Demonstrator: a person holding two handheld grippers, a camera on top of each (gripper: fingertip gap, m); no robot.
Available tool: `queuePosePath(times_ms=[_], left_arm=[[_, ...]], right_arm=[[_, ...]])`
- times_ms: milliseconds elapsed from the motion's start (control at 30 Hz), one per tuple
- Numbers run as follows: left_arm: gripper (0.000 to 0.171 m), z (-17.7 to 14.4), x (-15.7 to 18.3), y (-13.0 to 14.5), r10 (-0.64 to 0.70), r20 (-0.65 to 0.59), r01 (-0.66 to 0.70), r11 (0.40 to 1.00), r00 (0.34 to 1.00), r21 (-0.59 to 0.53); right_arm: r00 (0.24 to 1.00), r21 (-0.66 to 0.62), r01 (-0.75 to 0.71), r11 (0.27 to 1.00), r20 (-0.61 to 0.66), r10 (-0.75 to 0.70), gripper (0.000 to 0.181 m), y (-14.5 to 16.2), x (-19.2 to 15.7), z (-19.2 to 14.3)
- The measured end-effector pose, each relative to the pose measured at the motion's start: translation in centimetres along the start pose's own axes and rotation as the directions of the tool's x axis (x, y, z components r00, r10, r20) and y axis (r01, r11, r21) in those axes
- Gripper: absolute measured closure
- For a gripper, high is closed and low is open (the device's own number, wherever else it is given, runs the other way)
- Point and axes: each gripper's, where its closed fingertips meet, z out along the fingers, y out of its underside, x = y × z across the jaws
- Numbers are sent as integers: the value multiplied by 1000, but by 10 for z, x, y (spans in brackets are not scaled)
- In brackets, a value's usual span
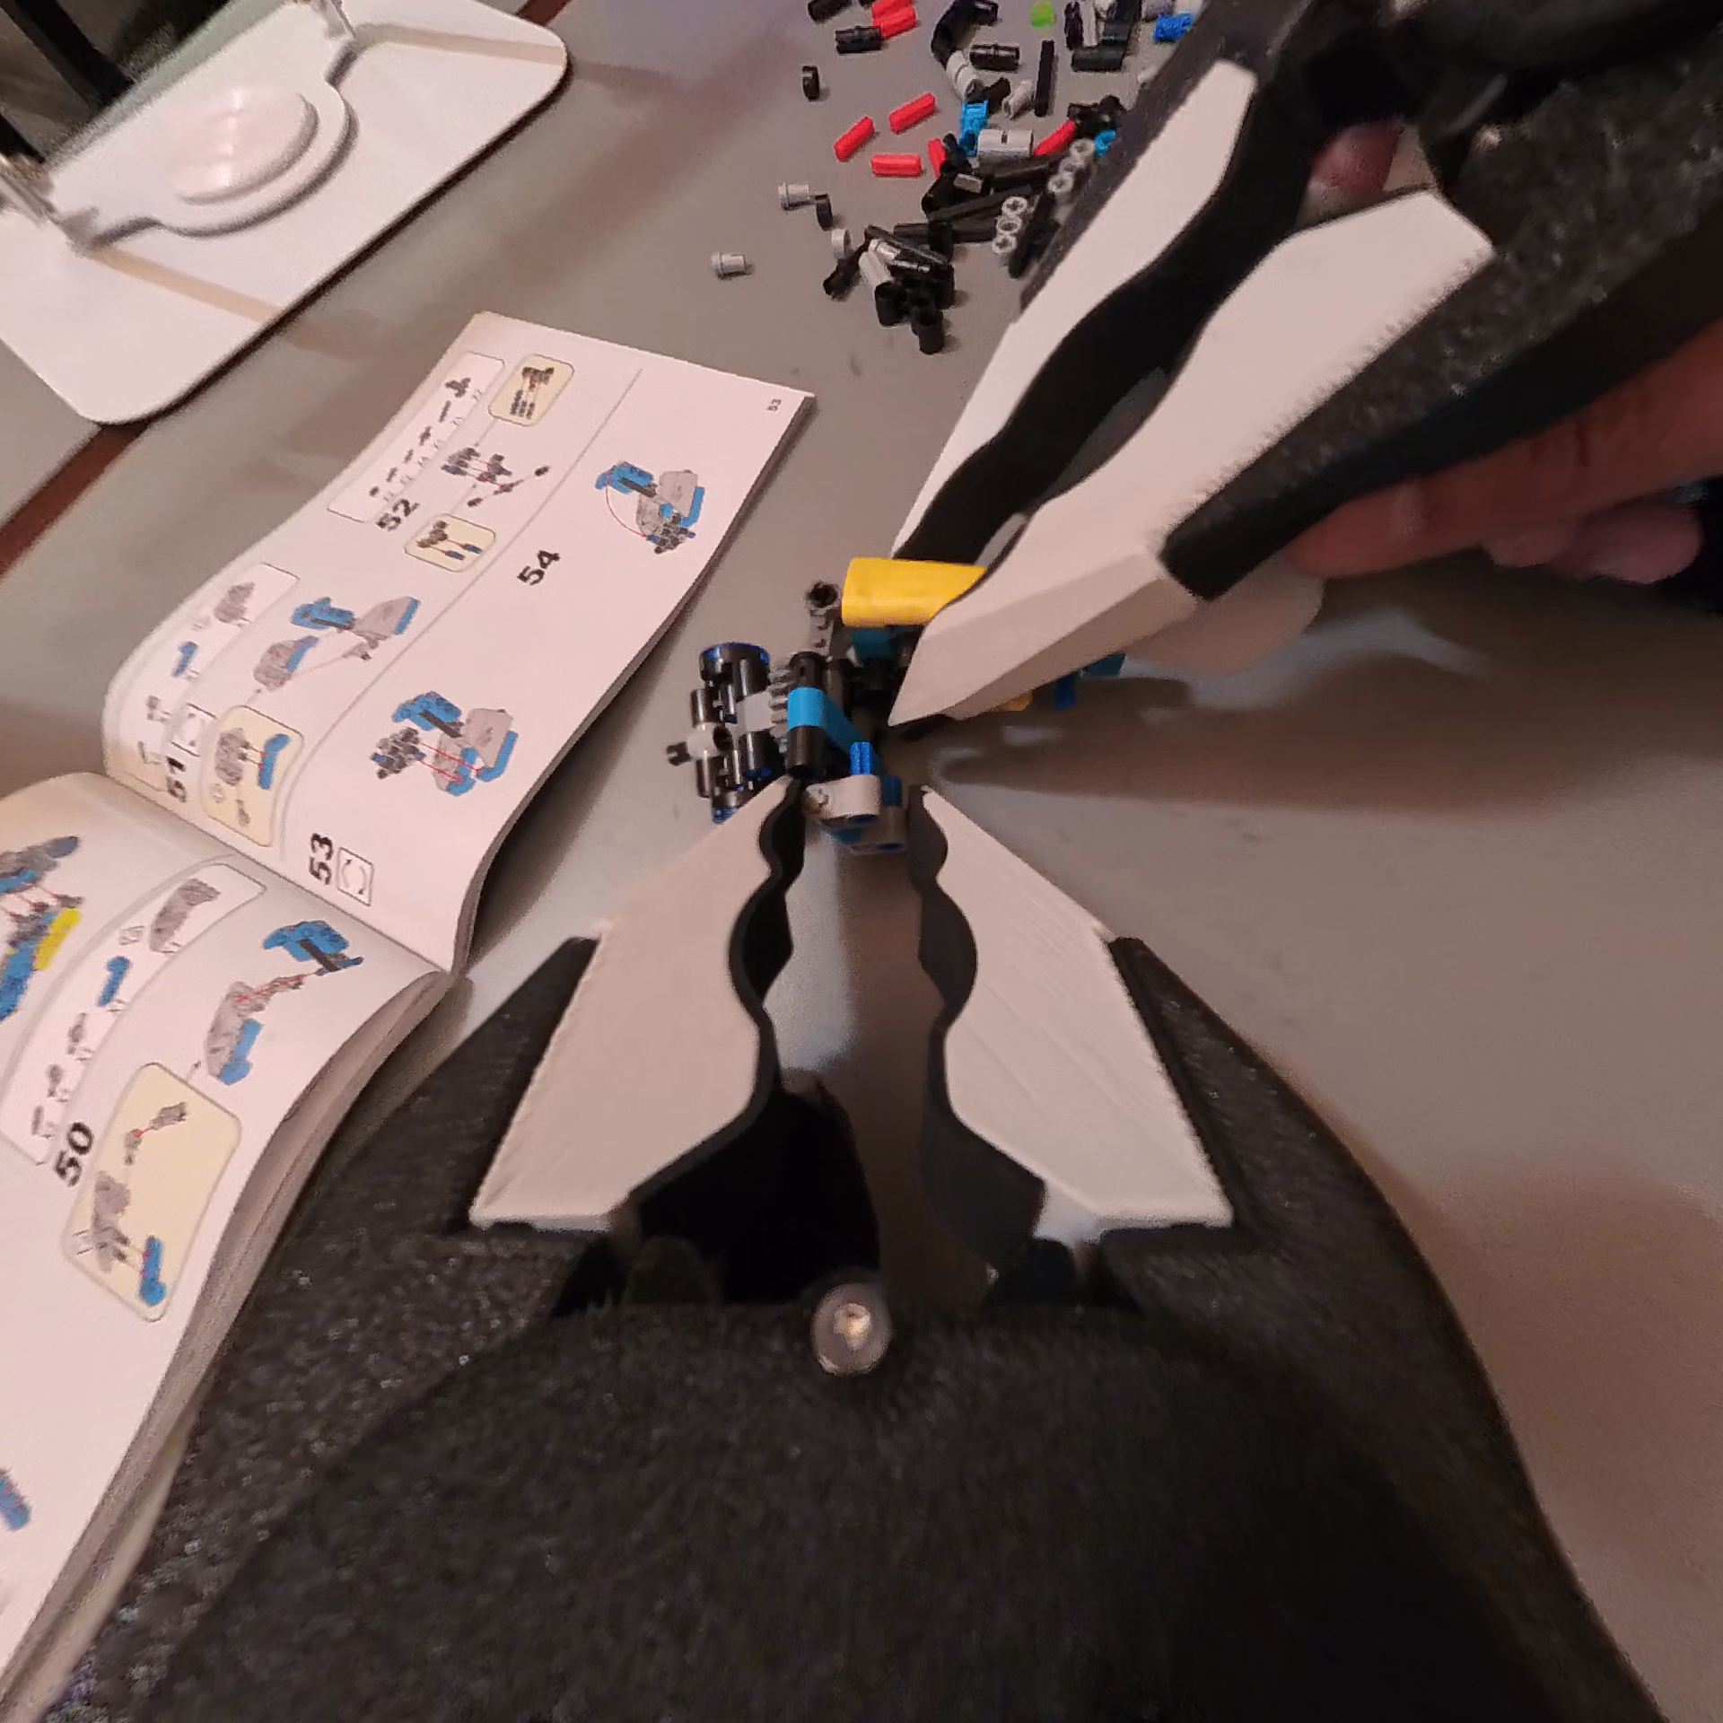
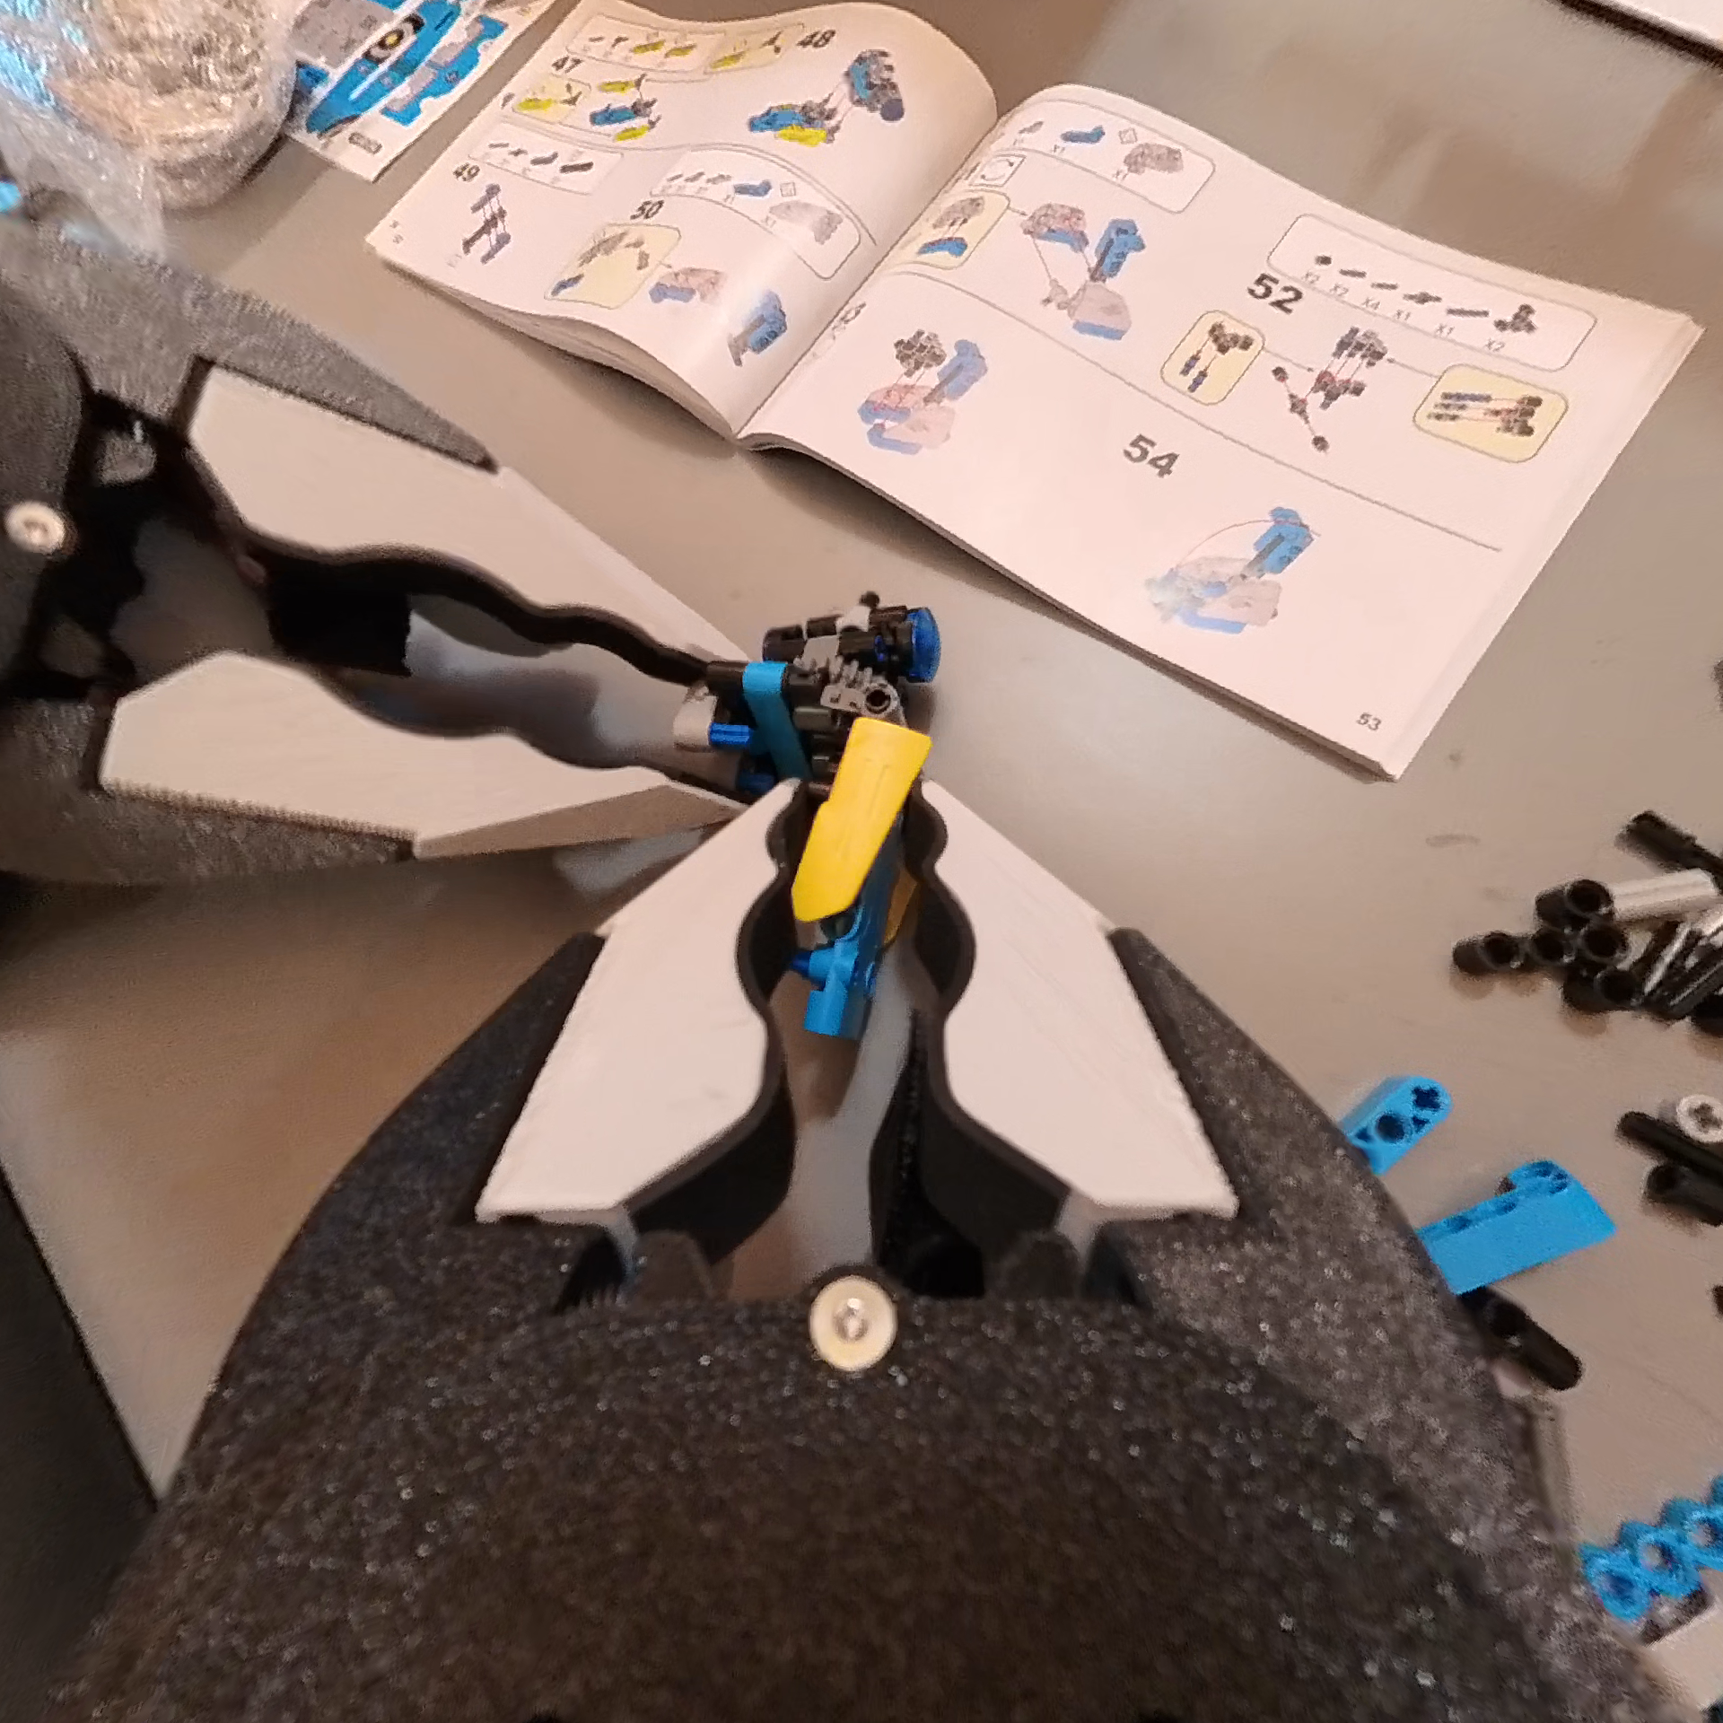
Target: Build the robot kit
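Two grippers meet at one small brick assembly [image 2: 820,690] above the grey table [image 1: 1305,932]. Left gripper [image 1: 858,802] clenched on its grey-blue end; right gripper [image 2: 853,792] clenched on the yellow panel [image 2: 862,811]. Open instruction booklet [image 2: 1072,410] just beyond; loose pieces [image 1: 951,177] scattered far right.

Blue-black brick assembly [image 1: 792,737] with yellow panel [image 2: 862,816], clamped between both grippers.
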Motion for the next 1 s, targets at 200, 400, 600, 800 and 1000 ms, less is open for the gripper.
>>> queuePosePath(times_ms=[200, 400, 600, 800, 1000], left_arm=[[150, 0, 0, 0, 100, 43, -100, 995, 994, -3], [152, 1, -2, 0, 134, 65, -133, 991, 989, -8], [153, 2, -3, 2, 77, 69, -76, 997, 995, -21], [154, 3, -4, 3, 30, 40, -29, 999, 999, -28], [156, 0, -4, -1, -11, 24, 11, 1000, 1000, 6]], right_arm=[[997, -59, 44, 997, 60, -41, 162, 0, 0, 0], [993, -96, 99, 990, 71, -92, 162, 1, -2, 0], [993, -84, 106, 991, 53, -102, 162, -1, -5, 2], [995, -33, 74, 997, 75, -71, 161, -5, -4, 4], [990, 51, 83, 995, 111, -88, 142, -17, 0, -14]])
